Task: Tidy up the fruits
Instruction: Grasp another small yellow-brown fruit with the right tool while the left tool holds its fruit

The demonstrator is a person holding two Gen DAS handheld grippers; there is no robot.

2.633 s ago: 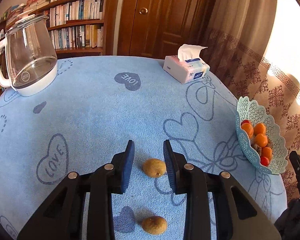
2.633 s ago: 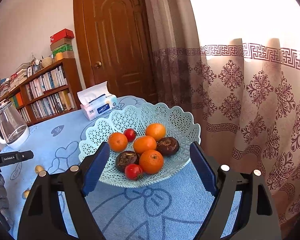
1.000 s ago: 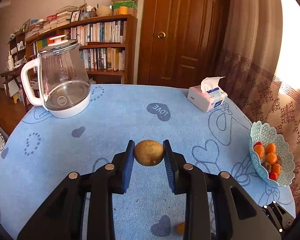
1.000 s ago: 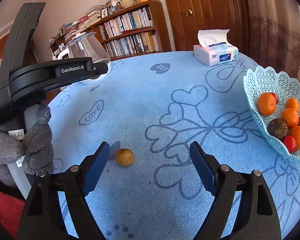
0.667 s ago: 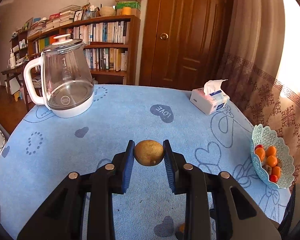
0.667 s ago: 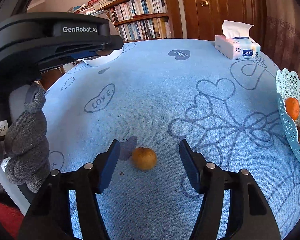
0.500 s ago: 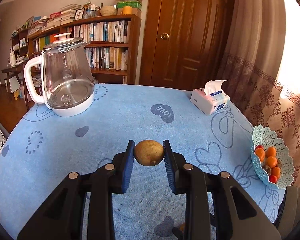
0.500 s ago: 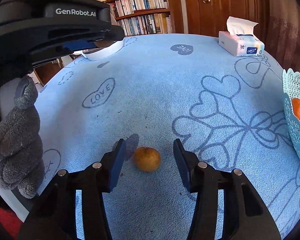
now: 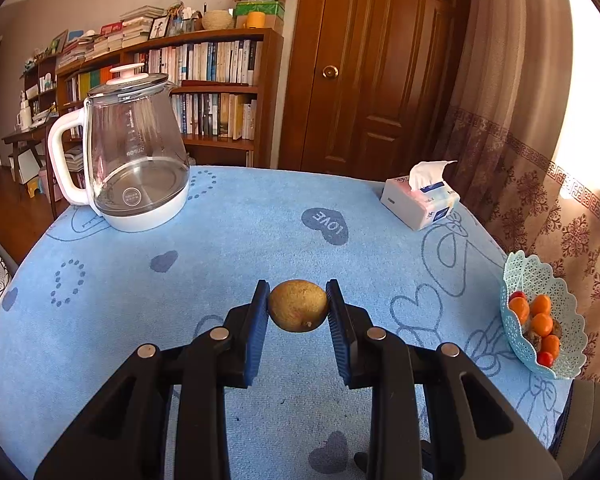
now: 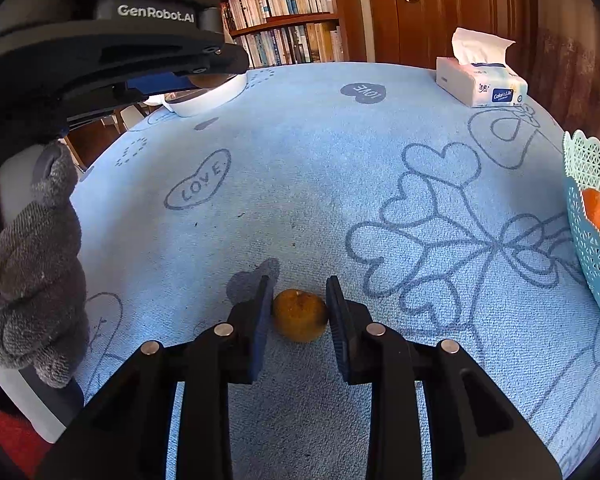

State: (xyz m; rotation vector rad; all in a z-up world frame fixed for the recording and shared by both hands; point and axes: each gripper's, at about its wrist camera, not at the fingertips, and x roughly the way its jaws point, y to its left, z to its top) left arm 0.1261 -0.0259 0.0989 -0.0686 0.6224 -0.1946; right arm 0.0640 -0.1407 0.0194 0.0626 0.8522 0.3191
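Observation:
My left gripper (image 9: 298,310) is shut on a brown kiwi (image 9: 298,311) and holds it in the air above the blue tablecloth (image 9: 260,240). In the right wrist view my right gripper (image 10: 299,314) has its blue pads pressed on both sides of a second brownish-orange fruit (image 10: 300,315) that lies on the cloth. A pale green lattice fruit basket (image 9: 520,272) with oranges and red fruits stands at the table's right edge; its rim (image 10: 580,216) also shows at the far right of the right wrist view. The left gripper's body (image 10: 100,40), held by a grey-gloved hand (image 10: 40,272), fills that view's upper left.
A glass kettle (image 9: 132,148) on a white base stands at the far left of the table. A tissue box (image 9: 420,198) (image 10: 482,80) sits at the far right. Behind the table are a bookshelf (image 9: 212,92), a wooden door (image 9: 372,64) and a patterned curtain (image 9: 540,160).
My right gripper came down over the fruit on the cloth and its jaws closed from wide apart onto it. The left gripper kept still with the kiwi in its grip.

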